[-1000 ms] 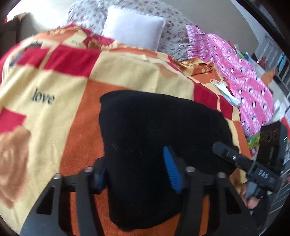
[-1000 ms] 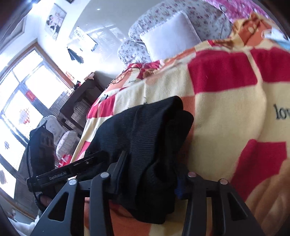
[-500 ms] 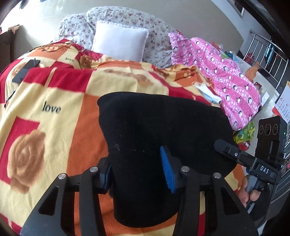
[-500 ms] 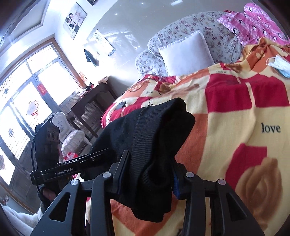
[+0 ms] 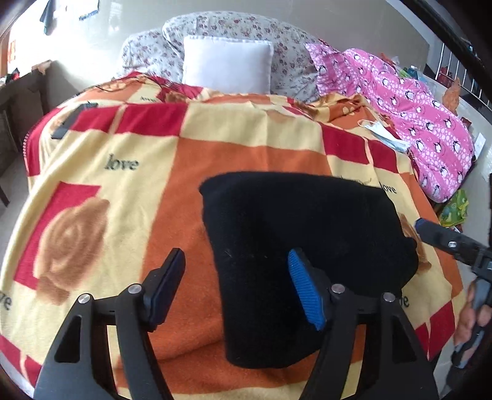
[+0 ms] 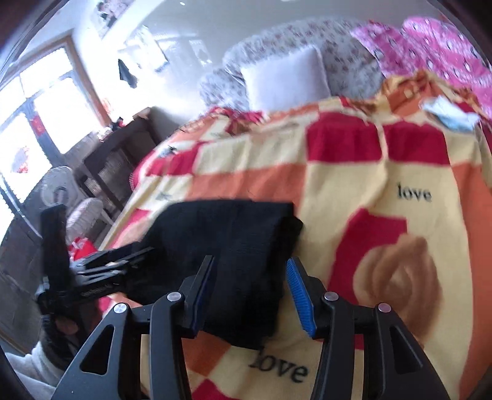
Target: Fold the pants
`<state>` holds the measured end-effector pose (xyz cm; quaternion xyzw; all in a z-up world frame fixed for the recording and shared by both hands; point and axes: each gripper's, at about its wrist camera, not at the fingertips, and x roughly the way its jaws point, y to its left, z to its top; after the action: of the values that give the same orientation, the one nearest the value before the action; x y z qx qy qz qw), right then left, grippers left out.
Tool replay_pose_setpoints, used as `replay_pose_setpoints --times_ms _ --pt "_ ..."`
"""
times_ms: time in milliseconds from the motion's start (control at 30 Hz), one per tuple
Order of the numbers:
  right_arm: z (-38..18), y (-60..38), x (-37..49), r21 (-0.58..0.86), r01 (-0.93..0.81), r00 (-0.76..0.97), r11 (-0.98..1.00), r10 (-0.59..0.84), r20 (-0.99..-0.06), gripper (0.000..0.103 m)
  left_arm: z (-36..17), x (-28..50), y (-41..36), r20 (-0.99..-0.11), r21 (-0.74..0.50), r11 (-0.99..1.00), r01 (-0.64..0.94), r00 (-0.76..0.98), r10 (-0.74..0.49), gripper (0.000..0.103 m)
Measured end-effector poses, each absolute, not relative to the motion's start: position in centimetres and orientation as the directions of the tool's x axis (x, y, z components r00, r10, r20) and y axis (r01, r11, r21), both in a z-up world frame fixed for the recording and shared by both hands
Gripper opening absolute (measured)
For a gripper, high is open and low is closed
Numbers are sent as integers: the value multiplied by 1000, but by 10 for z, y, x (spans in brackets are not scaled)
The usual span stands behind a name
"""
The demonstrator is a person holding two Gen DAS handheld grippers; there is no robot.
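The left gripper point(image 5: 236, 286) stands with its jaws wide apart, having just been opening; one edge of the folded black pants point(image 5: 304, 246) lies between the fingers, but the left pad is clear of the cloth and nothing is gripped. The right gripper point(image 6: 249, 292) has also just been opening its jaws, and the pants point(image 6: 233, 246) sit in the gap; the blue pad point(image 6: 299, 300) on the right shows a sliver of blanket between it and the fabric, while whether the other pad touches is hard to tell in the blurred right wrist view. The pants lie as a compact dark bundle on a yellow, orange and red blanket point(image 5: 92, 190) printed with roses and the word "love". The pants' near edge is hidden behind the gripper arms in both views. Behind the blanket sit a white pillow point(image 5: 227, 64) against floral cushions point(image 5: 233, 27), pink penguin-print fabric point(image 5: 409, 114) and a face mask point(image 5: 381, 132). Bright windows point(image 6: 40, 117) and a dark shelf point(image 6: 117, 154) fill the room's left side.
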<state>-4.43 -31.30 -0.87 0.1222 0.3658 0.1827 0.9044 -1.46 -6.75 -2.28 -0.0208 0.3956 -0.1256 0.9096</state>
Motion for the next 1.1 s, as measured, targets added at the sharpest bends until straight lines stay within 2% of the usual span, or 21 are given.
replay_pose_setpoints --times_ms 267,500,733,1033,1100 --pt "3 -267 -45 264 -332 653 905 423 -628 47 -10 -25 -66 -678 -80 979 189 709 -192 72" --pt "-9 -252 -41 204 -320 646 925 371 -668 47 -25 -29 -70 -692 -47 983 175 704 -159 72" --pt "-38 -238 -45 115 -328 631 938 308 -712 48 -37 -27 -72 -693 -64 985 163 703 -161 77" --pt "-29 -245 -45 156 -330 624 931 339 -704 48 -33 -29 -72 -693 -67 984 162 703 -163 78" --pt "-18 -249 -47 164 -321 641 933 342 -687 51 -28 -30 -71 -683 -58 986 157 714 -154 78"
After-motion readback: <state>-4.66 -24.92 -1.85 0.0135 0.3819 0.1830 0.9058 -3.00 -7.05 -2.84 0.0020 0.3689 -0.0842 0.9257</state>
